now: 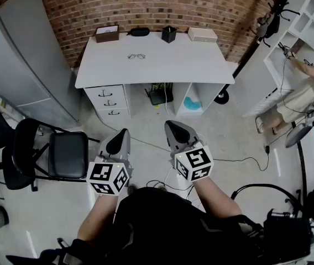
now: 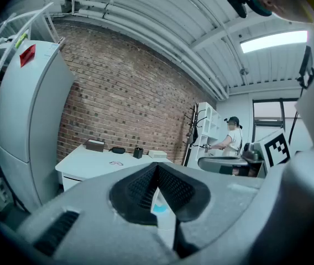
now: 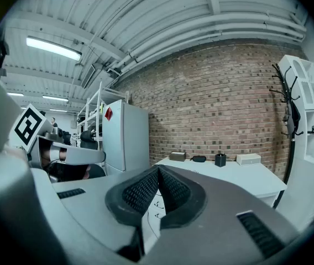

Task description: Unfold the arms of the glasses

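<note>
The glasses [image 1: 136, 56] lie on the white desk [image 1: 201, 65], far ahead of both grippers; in the left gripper view the glasses [image 2: 116, 163] show as a small dark shape on the desktop. My left gripper [image 1: 125, 132] and right gripper [image 1: 168, 124] hang side by side over the floor, well short of the desk. Both are shut with nothing between the jaws. Seen along its own jaws, the left gripper [image 2: 157, 167] has its ribbed pads [image 2: 140, 187] pressed together. The right gripper [image 3: 158, 170] shows the same, pads [image 3: 141, 192] closed.
On the desk's back edge stand a brown box [image 1: 106, 33], a black case [image 1: 140, 31], a black cup [image 1: 168, 34] and a white box [image 1: 202, 35]. A black chair [image 1: 63, 154] stands at my left, a grey cabinet [image 1: 19, 59] beyond it. A person [image 1: 303, 95] works at white shelves on the right. Cables [image 1: 240, 160] cross the floor.
</note>
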Available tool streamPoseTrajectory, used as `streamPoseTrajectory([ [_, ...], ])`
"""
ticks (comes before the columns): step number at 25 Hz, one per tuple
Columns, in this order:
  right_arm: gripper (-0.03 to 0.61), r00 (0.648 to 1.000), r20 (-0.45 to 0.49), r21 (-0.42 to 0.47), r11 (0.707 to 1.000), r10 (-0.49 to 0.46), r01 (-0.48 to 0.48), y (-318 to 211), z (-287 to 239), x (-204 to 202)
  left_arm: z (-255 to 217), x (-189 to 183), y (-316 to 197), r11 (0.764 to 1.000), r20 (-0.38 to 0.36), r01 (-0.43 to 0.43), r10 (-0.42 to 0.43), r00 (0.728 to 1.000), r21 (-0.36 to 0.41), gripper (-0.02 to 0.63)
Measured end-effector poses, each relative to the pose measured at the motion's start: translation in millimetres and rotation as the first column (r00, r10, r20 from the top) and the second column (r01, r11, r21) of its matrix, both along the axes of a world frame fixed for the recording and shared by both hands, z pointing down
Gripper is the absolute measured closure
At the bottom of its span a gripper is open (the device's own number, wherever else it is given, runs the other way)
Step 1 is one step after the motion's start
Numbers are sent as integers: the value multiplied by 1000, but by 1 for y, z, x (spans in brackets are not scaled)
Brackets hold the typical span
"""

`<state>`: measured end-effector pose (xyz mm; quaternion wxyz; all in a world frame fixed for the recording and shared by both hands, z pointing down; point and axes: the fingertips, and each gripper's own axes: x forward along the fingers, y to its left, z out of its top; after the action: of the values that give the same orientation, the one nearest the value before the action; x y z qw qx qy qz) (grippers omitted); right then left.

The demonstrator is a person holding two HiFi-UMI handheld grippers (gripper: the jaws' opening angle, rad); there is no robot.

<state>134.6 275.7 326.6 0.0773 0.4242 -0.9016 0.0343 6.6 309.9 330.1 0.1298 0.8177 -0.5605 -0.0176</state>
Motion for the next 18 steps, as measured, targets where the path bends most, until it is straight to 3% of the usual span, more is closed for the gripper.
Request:
streamPoseTrajectory([
  [18,570,1000,1,16,1000,9,-9,0,-2,-15,9,-28,1,1000,-26,23,-23,999,-11,604],
])
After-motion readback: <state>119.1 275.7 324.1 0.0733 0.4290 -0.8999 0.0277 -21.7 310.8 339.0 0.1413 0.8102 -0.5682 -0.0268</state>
